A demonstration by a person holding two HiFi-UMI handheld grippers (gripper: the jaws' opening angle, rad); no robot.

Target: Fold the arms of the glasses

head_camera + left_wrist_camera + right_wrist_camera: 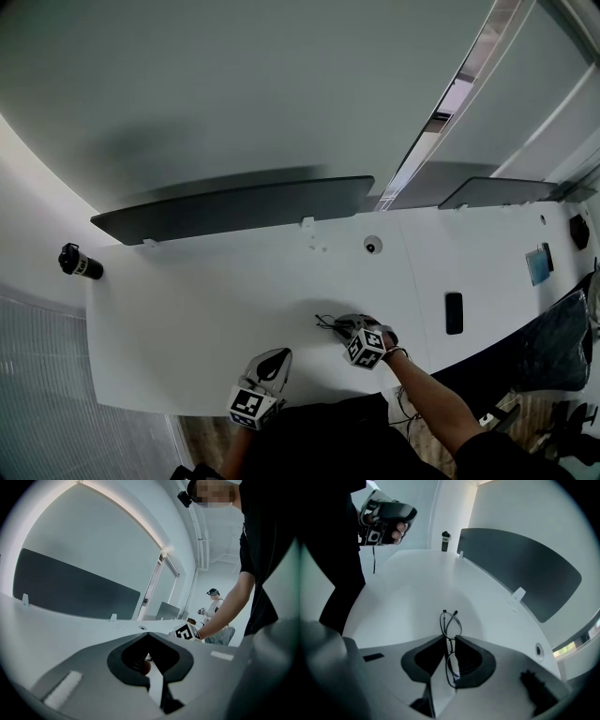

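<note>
Head view: a white table (187,309) with a dark partition (234,208) along its far edge and a dark bottle (80,262) off its far left corner. The right gripper (347,325) is over the near part of the table, right of middle, with thin wire glasses (326,323) at its tip. The left gripper (275,359) is nearer and further left, apart from the glasses.

Left gripper view: the left gripper's (146,633) jaws are pressed together, tips touching, with nothing between them. Beyond them, the right gripper's marker cube (187,631) shows to the right.

Right gripper view: the right gripper's (450,638) jaws are clamped on the glasses (451,625) at the bridge. The frame stands on edge — one lens juts past the tips toward the far side, and the other sits back between the jaws. The bottle (446,541) stands at the table's far end.
</note>
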